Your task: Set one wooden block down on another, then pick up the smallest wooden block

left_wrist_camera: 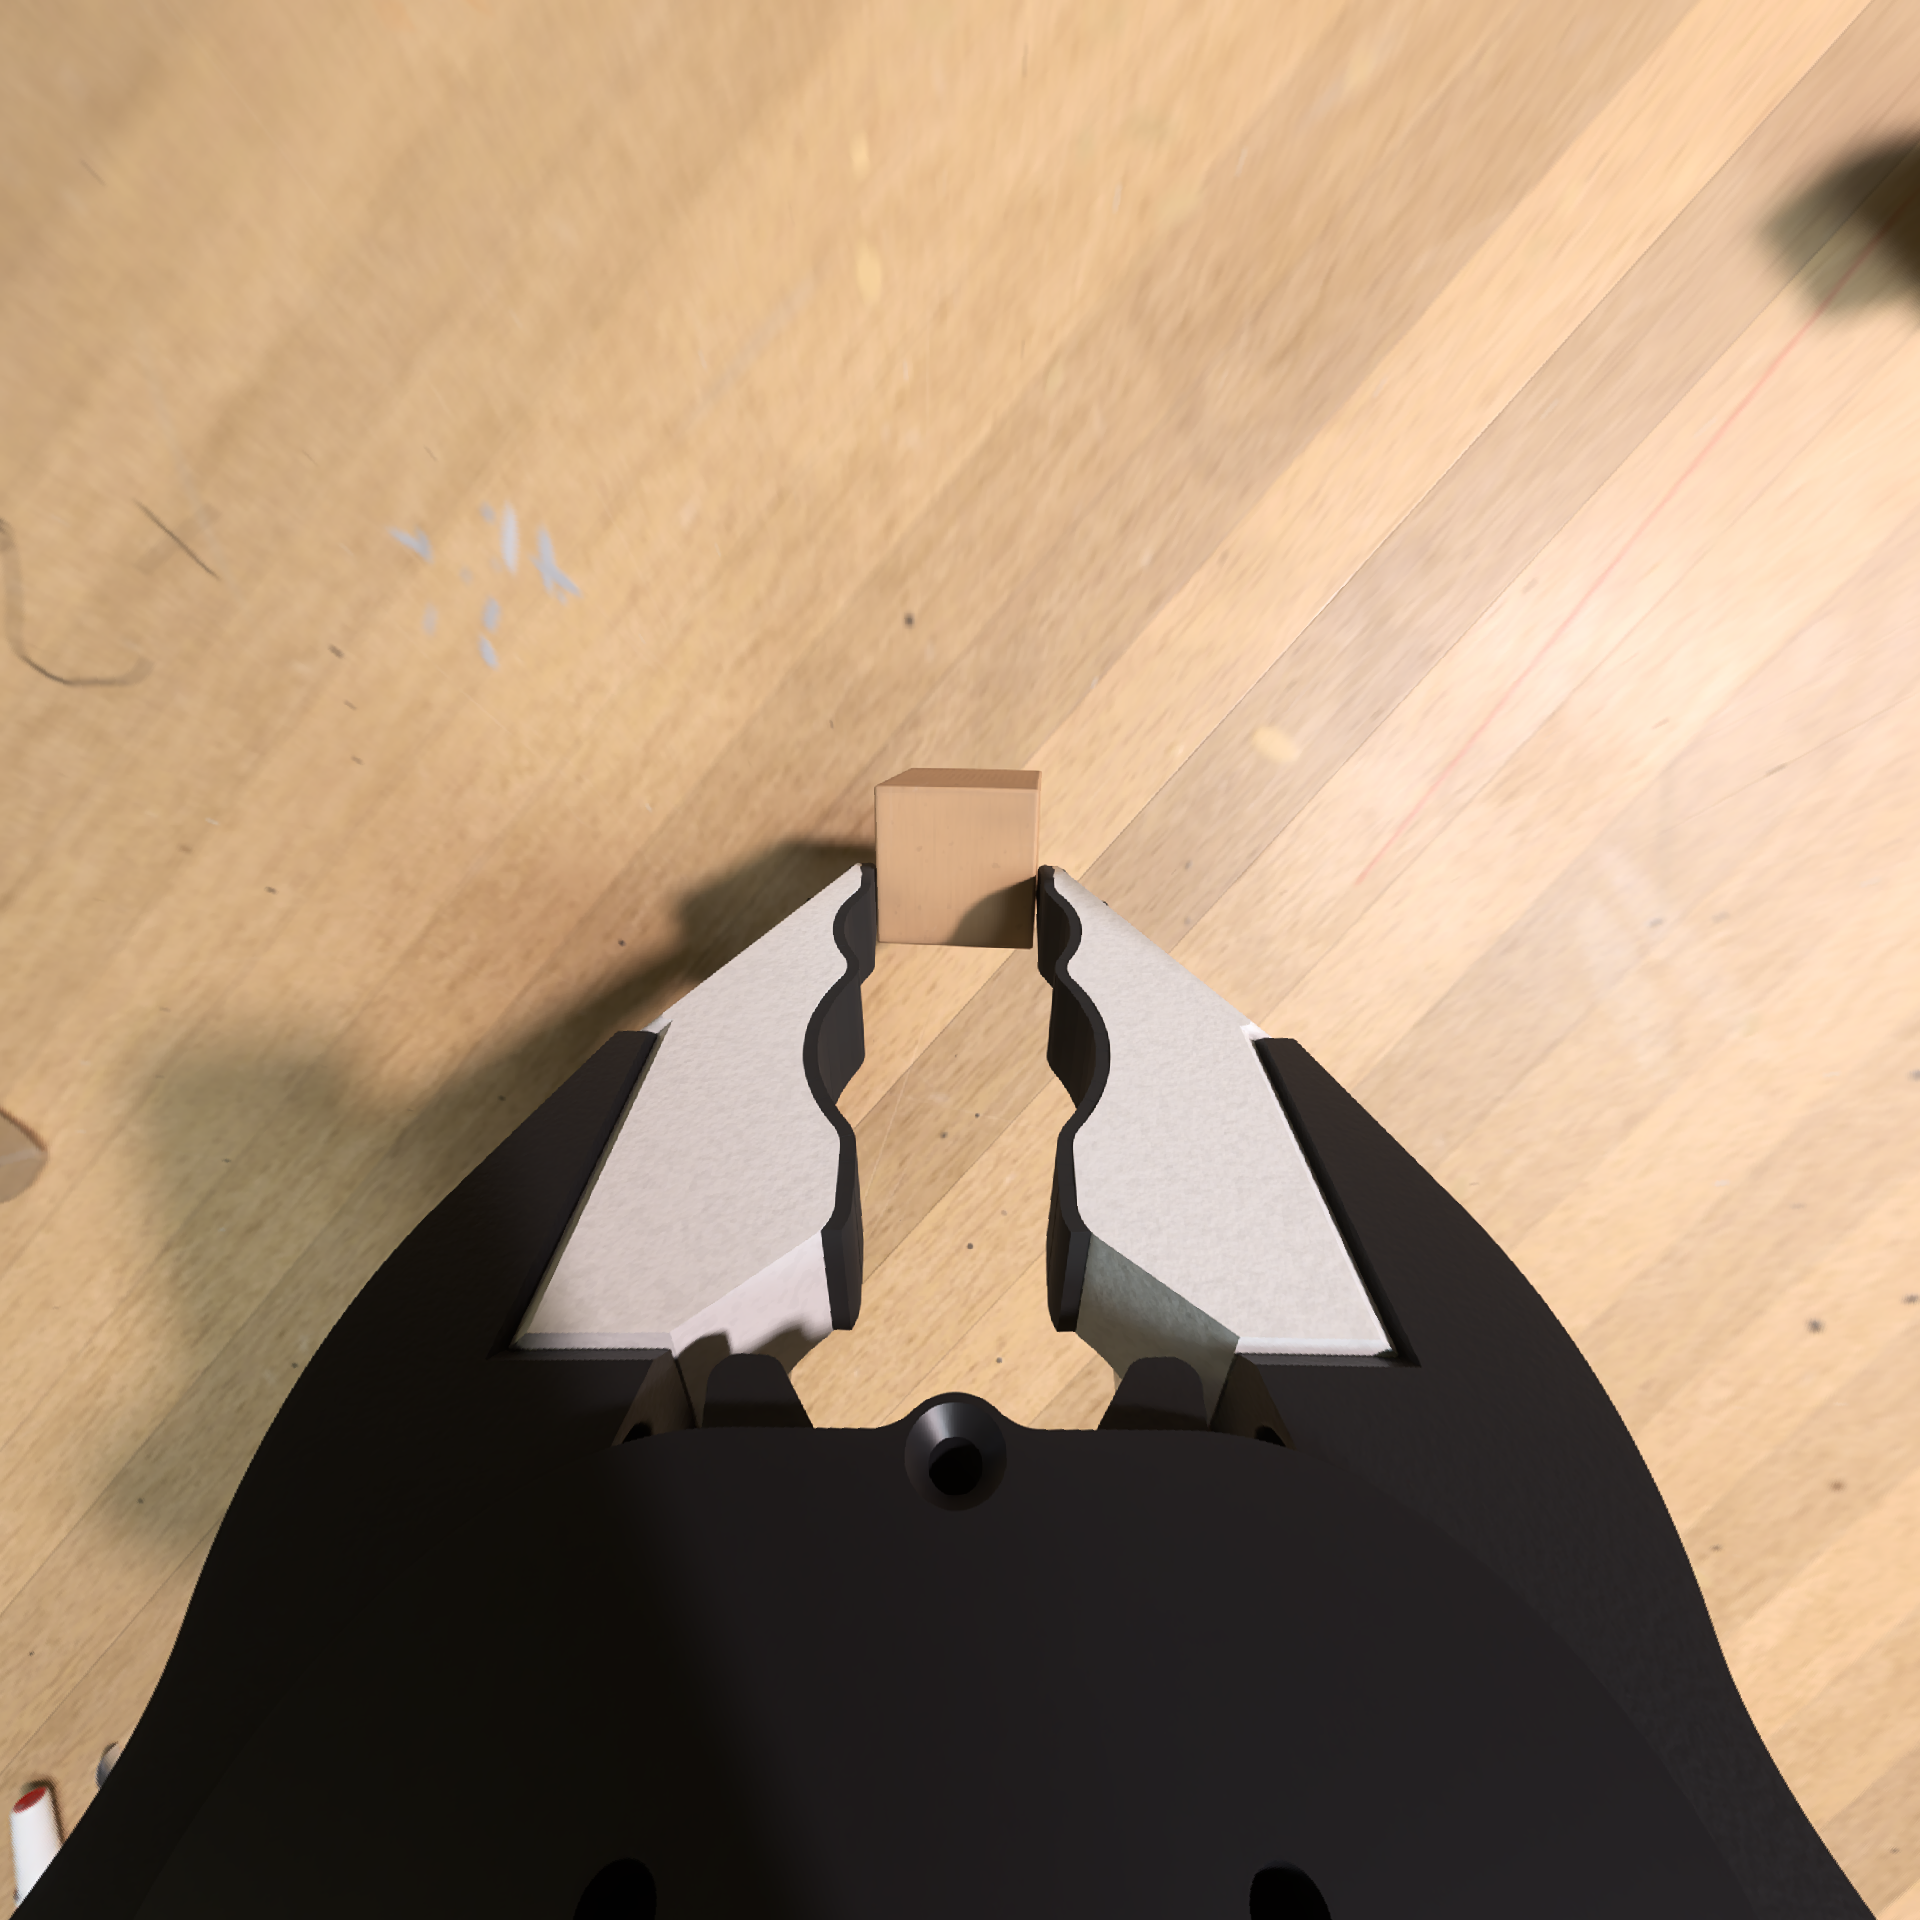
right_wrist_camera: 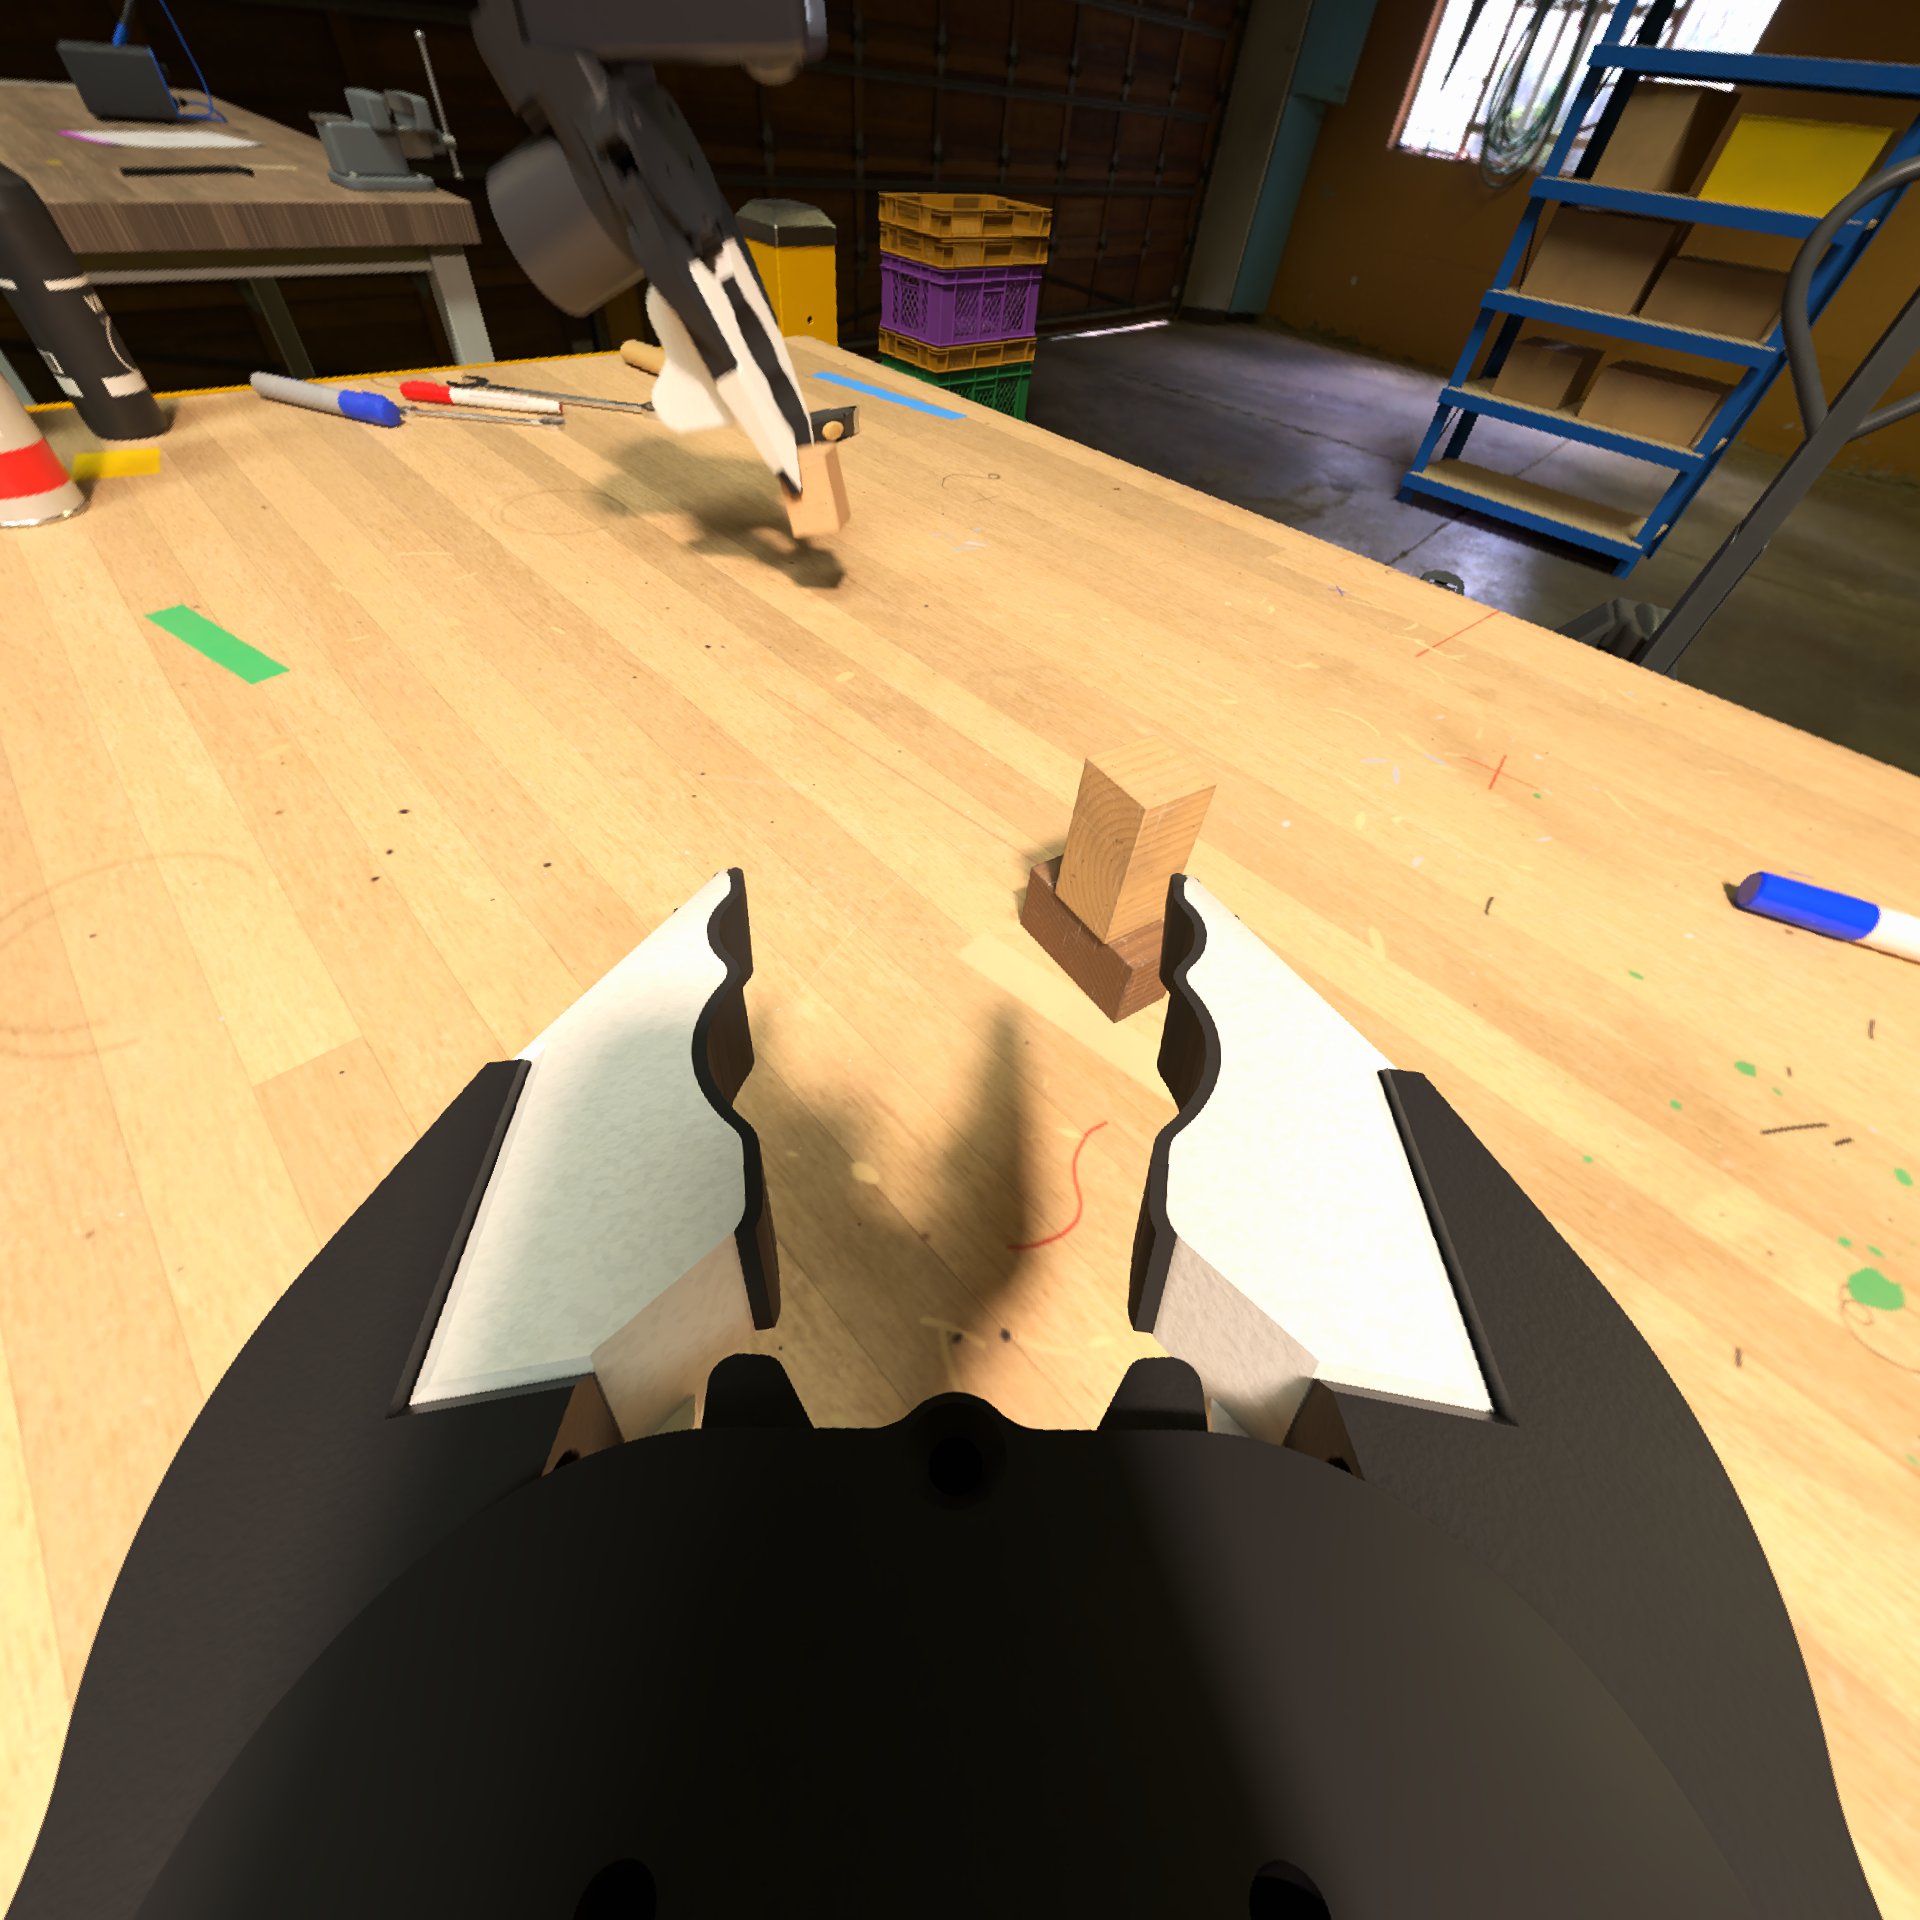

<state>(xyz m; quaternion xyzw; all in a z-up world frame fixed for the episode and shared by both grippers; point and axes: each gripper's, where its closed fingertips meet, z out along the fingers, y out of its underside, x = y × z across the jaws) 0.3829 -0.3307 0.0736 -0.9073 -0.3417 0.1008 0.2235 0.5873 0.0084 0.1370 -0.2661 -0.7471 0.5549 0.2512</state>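
My left gripper (left_wrist_camera: 956,906) is shut on a small pale wooden block (left_wrist_camera: 956,847), pinched between its fingertips and held above the wooden table (left_wrist_camera: 520,312). The right wrist view shows that gripper (right_wrist_camera: 795,483) far off, holding the small block (right_wrist_camera: 821,494) a little above the table with its shadow beneath. A tall light wooden block (right_wrist_camera: 1132,847) stands upright on a flat dark brown block (right_wrist_camera: 1091,951). My right gripper (right_wrist_camera: 956,894) is open and empty, just in front and to the left of this stack; its right fingertip (right_wrist_camera: 1179,914) is next to the stack.
Markers (right_wrist_camera: 332,400) and a red-capped pen (right_wrist_camera: 478,395) lie at the table's far edge, a blue marker (right_wrist_camera: 1818,909) at the right. A traffic cone (right_wrist_camera: 31,468) stands far left. Stacked crates (right_wrist_camera: 961,291), blue shelving (right_wrist_camera: 1662,312) and a workbench (right_wrist_camera: 208,197) stand beyond the table.
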